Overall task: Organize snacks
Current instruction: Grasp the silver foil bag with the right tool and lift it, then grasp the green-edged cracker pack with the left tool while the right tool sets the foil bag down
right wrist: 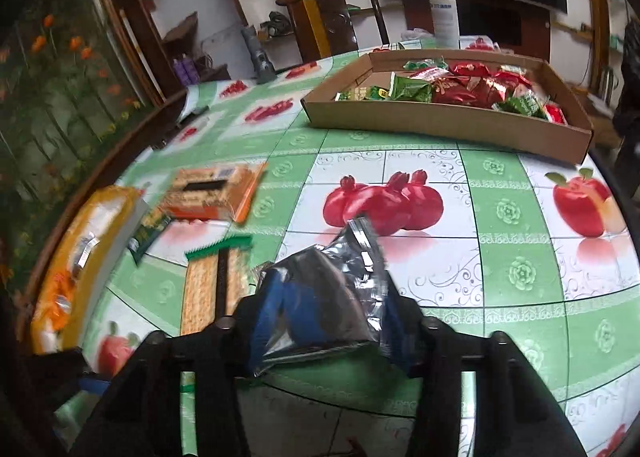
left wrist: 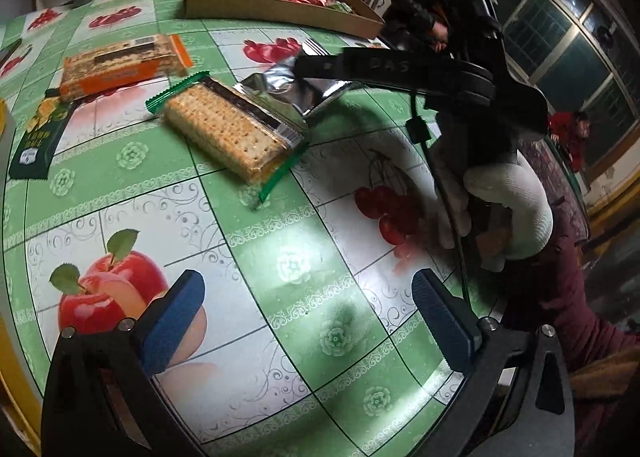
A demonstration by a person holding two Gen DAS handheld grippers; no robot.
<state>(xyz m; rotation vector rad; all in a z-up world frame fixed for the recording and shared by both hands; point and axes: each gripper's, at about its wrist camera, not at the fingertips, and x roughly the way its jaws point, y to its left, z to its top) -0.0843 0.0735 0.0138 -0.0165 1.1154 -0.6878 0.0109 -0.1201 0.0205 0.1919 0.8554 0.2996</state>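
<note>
Your right gripper (right wrist: 324, 313) is clenched on a shiny silver snack bag (right wrist: 340, 289). The blue pads (right wrist: 272, 309) squeeze the bag's near end, and the rest of it sticks out past the tips, crinkled and lifted off the table (right wrist: 520, 217). From your left side you can see the same bag (left wrist: 296, 87) pinched by that gripper's long black finger (left wrist: 392, 69), with your white-gloved hand (left wrist: 516, 213) behind it.

Your left gripper (left wrist: 308, 321) is wide open. Nothing is between its blue pads (left wrist: 172, 321), only the green cloth with the fruit pictures under them.

Just beside the silver bag lies a cracker pack with green ends (left wrist: 232, 133), flat on the table. It is ahead of your left gripper, not touching it. A bit farther to the left is a cracker pack with orange ends (left wrist: 120, 65), and next to that a dark green snack bar (left wrist: 40, 133).

At the far side of the table sits a flat cardboard tray (right wrist: 440, 121). It holds red and green snack packets (right wrist: 460, 89). The tray is well apart from the silver bag, straight ahead of your right gripper. A white spray bottle (right wrist: 442, 13) stands behind the tray.

At the far left edge lies a big yellow bag (right wrist: 80, 257).
</note>
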